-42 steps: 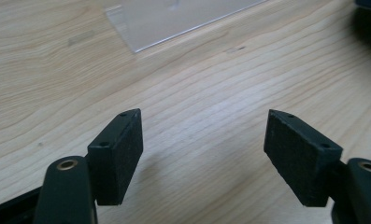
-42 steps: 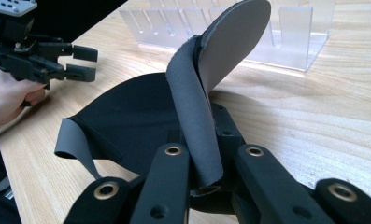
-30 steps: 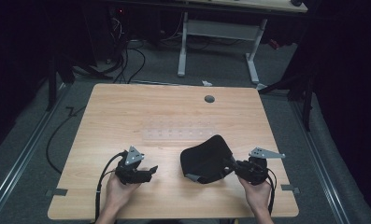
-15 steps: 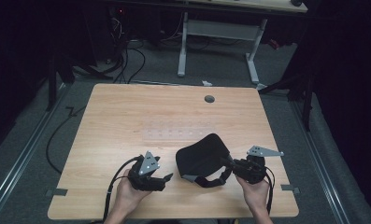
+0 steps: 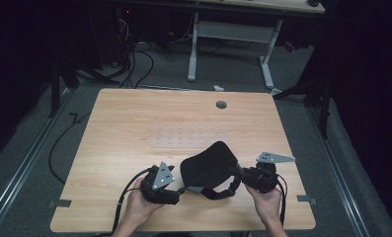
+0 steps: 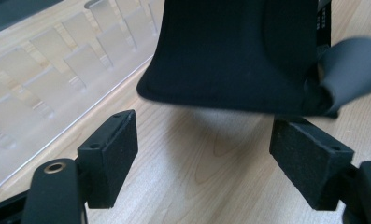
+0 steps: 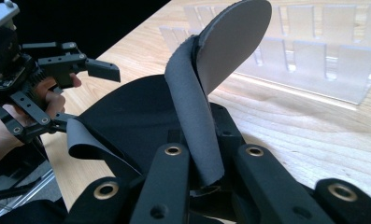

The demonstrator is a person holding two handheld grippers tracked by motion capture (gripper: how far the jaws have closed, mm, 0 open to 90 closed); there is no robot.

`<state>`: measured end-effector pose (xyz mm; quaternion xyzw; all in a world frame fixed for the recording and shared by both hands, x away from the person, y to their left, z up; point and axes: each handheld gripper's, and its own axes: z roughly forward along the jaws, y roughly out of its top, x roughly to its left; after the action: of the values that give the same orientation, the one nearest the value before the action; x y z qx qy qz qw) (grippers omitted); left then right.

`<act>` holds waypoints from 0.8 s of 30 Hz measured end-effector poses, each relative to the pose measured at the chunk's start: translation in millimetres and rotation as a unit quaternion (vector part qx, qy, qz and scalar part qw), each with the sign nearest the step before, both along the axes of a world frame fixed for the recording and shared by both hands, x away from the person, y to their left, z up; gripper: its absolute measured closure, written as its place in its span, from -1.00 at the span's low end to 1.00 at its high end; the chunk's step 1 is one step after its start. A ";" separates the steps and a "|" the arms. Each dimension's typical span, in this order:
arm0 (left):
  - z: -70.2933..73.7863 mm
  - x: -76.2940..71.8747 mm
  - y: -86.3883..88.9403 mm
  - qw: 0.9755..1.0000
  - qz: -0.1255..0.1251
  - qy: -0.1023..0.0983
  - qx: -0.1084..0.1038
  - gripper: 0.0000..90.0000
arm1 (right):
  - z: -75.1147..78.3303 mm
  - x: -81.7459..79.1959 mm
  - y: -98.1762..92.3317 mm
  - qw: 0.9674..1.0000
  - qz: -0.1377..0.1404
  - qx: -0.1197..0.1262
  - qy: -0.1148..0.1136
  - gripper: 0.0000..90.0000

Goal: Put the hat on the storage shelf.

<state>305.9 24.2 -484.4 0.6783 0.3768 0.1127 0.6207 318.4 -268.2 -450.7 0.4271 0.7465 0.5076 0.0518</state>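
Note:
A black padded fabric piece (image 5: 208,165) with grey straps hangs just above the wooden table (image 5: 134,123) near its front edge. My right gripper (image 5: 236,174) is shut on one grey strap (image 7: 192,107), which curls up between its jaws to a rounded grey flap (image 7: 234,42). My left gripper (image 5: 177,191) points at the pad's left side. Its jaws have just been opening and stand open (image 6: 204,158) with nothing between them. The pad's lower edge (image 6: 230,51) hangs just beyond the left fingertips, and a second grey strap (image 6: 351,70) loops at its side.
A clear plastic slotted rack (image 5: 188,138) lies flat mid-table, just behind the pad. A round cable hole (image 5: 221,104) sits near the far edge. Beyond the table stand a white desk frame (image 5: 228,34) and loose cables on the floor (image 5: 134,59).
My left gripper moved right, up to the pad's left side. The pad shifted slightly left in the right gripper's hold. The right hand stayed put.

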 end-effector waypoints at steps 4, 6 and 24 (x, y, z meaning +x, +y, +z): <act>0.2 -0.5 -1.8 1.000 -0.002 -0.002 -0.001 -0.47 | 2.4 1.3 6.4 1.000 0.006 -0.003 0.006 0.92; -0.3 -0.8 -2.2 1.000 -0.004 -0.006 0.003 -0.46 | 2.8 1.6 8.3 1.000 0.007 -0.006 0.006 0.92; 3.8 -3.5 -6.0 0.999 -0.012 -0.023 0.023 0.12 | 7.5 3.3 34.0 0.999 0.040 -0.012 -0.002 0.90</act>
<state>302.4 18.1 -480.6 0.6940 0.3514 0.1298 0.6148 321.8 -234.2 -443.2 0.3950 0.7692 0.5008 0.0379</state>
